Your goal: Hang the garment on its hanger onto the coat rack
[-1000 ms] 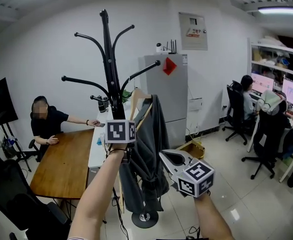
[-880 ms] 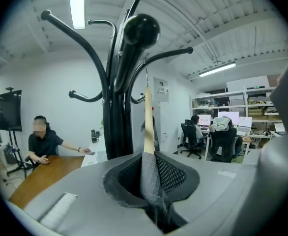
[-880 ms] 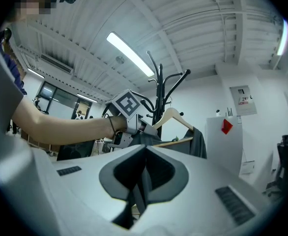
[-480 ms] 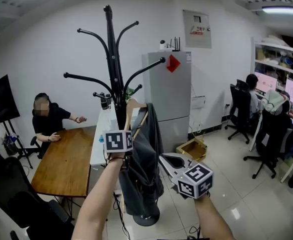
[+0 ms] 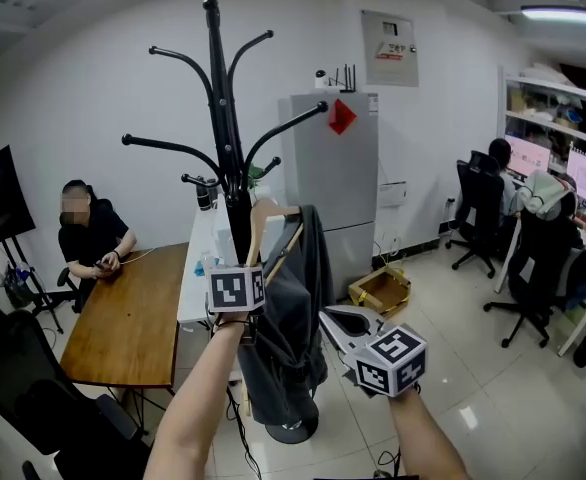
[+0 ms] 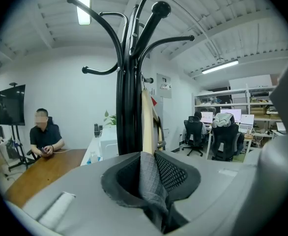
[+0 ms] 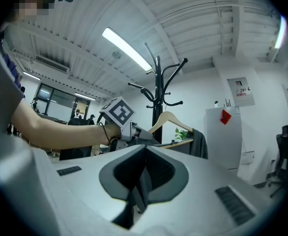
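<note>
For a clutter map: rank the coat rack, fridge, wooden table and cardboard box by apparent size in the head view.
1. coat rack: largest span.
2. fridge and wooden table: look about alike, and the table is nearer, so unranked.
3. cardboard box: smallest.

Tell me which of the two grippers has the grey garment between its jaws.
The left gripper: its jaws pinch the grey garment, though they have just opened slightly. The right gripper has its jaws together on nothing.
</note>
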Demonstrator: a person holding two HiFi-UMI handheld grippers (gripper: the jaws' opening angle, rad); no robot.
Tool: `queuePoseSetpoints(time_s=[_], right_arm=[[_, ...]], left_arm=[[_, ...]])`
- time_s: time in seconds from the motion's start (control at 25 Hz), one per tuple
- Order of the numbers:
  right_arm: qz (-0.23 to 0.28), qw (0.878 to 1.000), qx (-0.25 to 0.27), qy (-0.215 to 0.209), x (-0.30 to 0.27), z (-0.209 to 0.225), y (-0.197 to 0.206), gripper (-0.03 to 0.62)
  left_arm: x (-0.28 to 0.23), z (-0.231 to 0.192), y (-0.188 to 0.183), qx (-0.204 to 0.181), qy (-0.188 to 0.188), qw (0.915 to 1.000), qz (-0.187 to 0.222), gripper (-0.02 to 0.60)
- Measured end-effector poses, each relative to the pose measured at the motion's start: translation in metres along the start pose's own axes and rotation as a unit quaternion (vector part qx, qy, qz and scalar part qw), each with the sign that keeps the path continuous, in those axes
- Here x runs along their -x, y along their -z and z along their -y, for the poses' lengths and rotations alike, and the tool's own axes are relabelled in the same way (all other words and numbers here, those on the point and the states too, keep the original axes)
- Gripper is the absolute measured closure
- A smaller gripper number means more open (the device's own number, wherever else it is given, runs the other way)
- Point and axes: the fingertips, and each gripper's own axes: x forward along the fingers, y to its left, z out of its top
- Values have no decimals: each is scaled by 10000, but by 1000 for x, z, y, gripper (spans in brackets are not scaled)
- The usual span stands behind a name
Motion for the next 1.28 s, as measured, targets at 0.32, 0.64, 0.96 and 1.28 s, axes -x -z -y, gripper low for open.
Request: queuePoseSetpoints(time_s=[0.32,0.64,0.96,1.28], right_arm=[[-117,9998,-133,18,19,-17,15,591],[-249,9995,-170,-9,43,-40,26,591],[-259,9992,-290,98,53,-61,45,591],[-217,9987,-468,-39,52,-75,56,592]], left_arm=[[21,4,-5,-635,-176,9953,714,278],[116,37,12,-941,206,9830,1566,310],[181,85,90,-45,1503,9806,1258,578],[195,97,117,166,1707,9781,1178,578]])
